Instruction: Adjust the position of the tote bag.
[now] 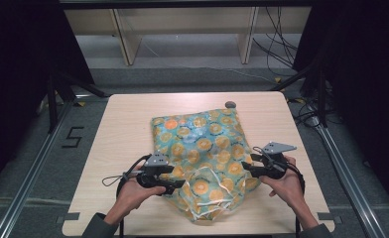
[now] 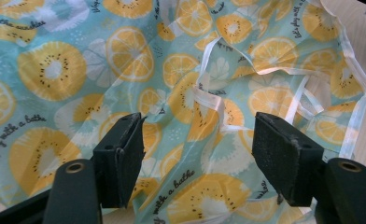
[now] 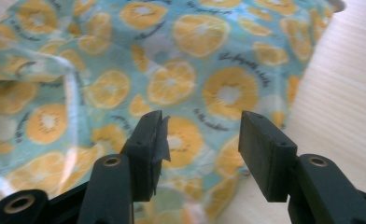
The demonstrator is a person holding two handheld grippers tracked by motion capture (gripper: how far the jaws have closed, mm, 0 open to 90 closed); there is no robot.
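Two claws are hovering over a printed plastic bag point(image 1: 202, 148) that is lying flat in the middle of the tabletop point(image 1: 128, 129); the left claw point(image 1: 175, 184) is sitting at the bag's near left edge and the right claw point(image 1: 249, 166) at its near right edge. Both are standing spread with nothing between the pads; in the left gripper view the left claw point(image 2: 195, 154) is gaping above the crumpled mouth, and in the right gripper view the right claw point(image 3: 202, 149) is gaping above the bag's side, next to bare wood.

The bag is looking thin, light and limp, a slick glossy film with a citrus print; it is likely sliding and sagging rather than holding any shape, so a pinch on a single layer may be slipping; nothing about it seems fragile. The white trim point(image 2: 358, 88) around the mouth and the thin white handles point(image 1: 210, 176) are offering the firmest places to take hold, ideally one on each side.

Its long axis is running from near to far, tilting slightly rightward; the open, rumpled mouth is pointing toward the person, the closed bottom pointing away.
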